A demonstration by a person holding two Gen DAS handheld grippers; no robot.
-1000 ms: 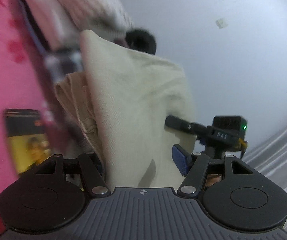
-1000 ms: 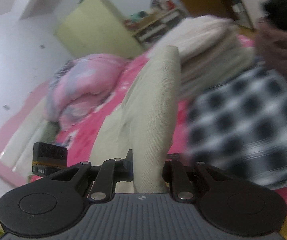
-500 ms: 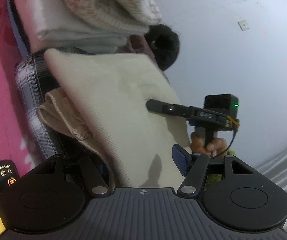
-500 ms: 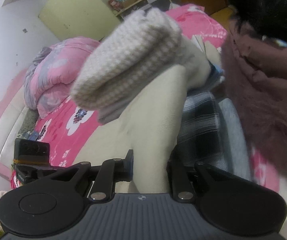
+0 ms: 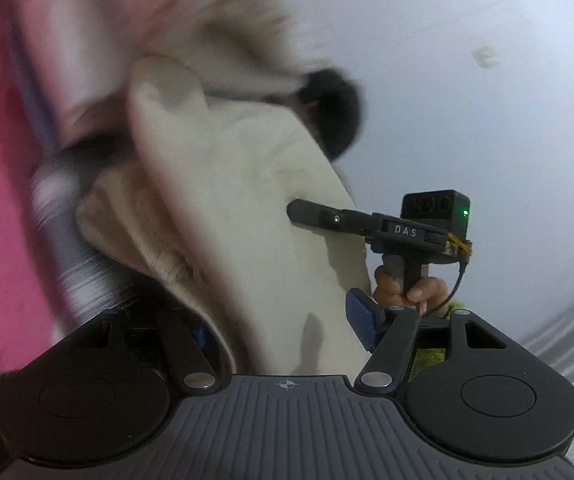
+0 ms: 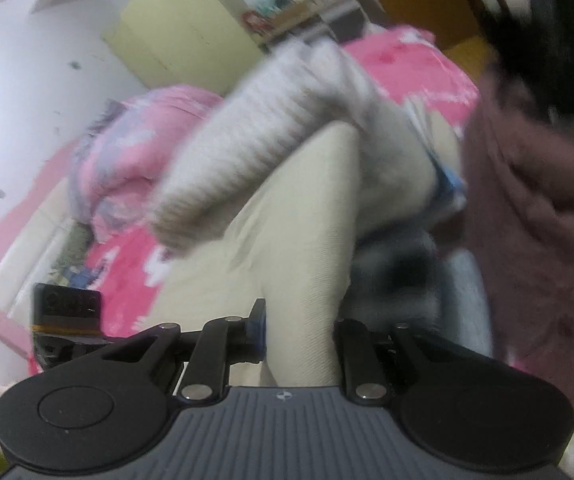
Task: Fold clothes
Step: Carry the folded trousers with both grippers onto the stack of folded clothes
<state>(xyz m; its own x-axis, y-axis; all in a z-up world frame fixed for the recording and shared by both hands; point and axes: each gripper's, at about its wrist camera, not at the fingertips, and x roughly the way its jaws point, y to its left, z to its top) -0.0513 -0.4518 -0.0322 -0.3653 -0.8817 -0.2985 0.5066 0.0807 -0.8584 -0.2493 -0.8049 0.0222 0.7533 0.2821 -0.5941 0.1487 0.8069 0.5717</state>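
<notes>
A folded cream garment hangs between my two grippers. In the left wrist view my left gripper is shut on its thick folded edge, which fills the gap between the fingers. My right gripper pinches the other edge; its jaws are opening slightly, with the cloth still pressed between them. One finger of the right gripper lies against the garment's far side, with a hand on its handle. The garment's top end is up against a blurred stack of folded clothes.
The stack includes a ribbed knit sweater and a plaid garment low down. A mauve fluffy garment is at the right. Pink floral bedding, a bunched pink quilt and a pale green cabinet lie beyond. A white wall is behind.
The right gripper has swung with the garment towards the stack of folded clothes, which now looms close above the cream cloth. Both grippers keep their hold. The stack is motion-blurred now.
</notes>
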